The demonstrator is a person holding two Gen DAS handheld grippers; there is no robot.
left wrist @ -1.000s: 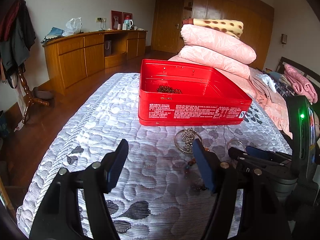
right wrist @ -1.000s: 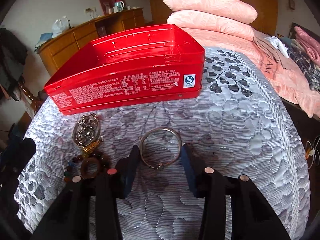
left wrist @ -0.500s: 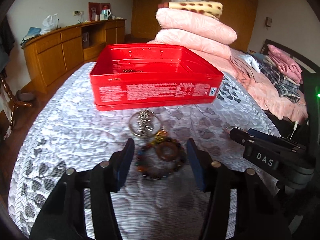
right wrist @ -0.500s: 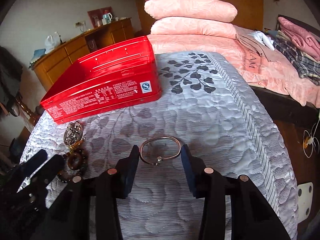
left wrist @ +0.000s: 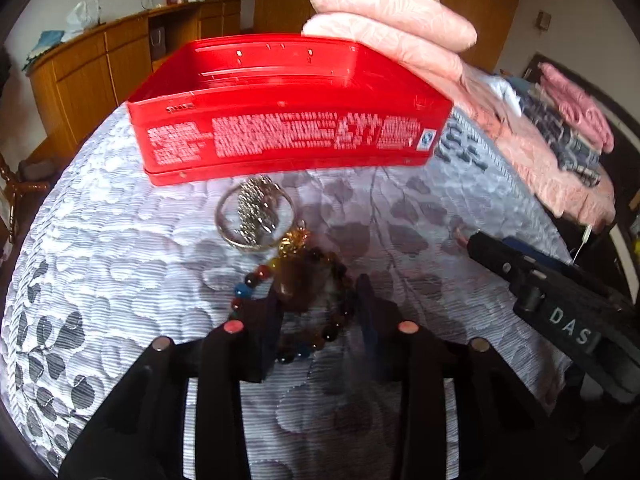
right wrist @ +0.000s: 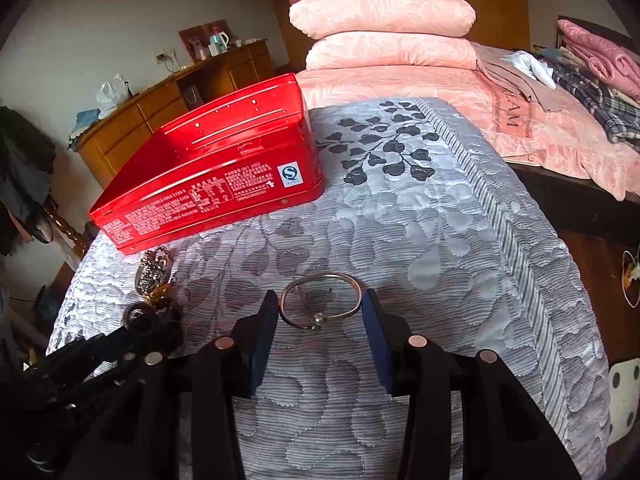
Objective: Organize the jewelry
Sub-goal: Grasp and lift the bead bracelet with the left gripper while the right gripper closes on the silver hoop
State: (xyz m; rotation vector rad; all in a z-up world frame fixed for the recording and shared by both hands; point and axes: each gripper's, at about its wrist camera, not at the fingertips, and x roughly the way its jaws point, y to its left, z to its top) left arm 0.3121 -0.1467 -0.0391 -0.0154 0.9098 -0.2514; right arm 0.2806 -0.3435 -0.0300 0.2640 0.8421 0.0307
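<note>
While our left gripper (left wrist: 318, 308) sits spread apart around the beaded bracelet (left wrist: 304, 300) just in front of the red tin (left wrist: 280, 136), and our right gripper (right wrist: 320, 320) is likewise unclenched, straddling the thin silver bangle (right wrist: 320, 300) in front of the tin & off toward its right end, neither is gripping yet. We judge the beads light, floppy & prone to roll, so pinch across the strand; the bangle looks stiff, slick, thin — squeeze across its width, w/ the soft quilt (right wrist: 440, 220) letting tips dig under. Room btwn jewelry & tin is open; watch the tin's near wall and the bangle-and-chain cluster (left wrist: 256, 216) right by it.
</note>
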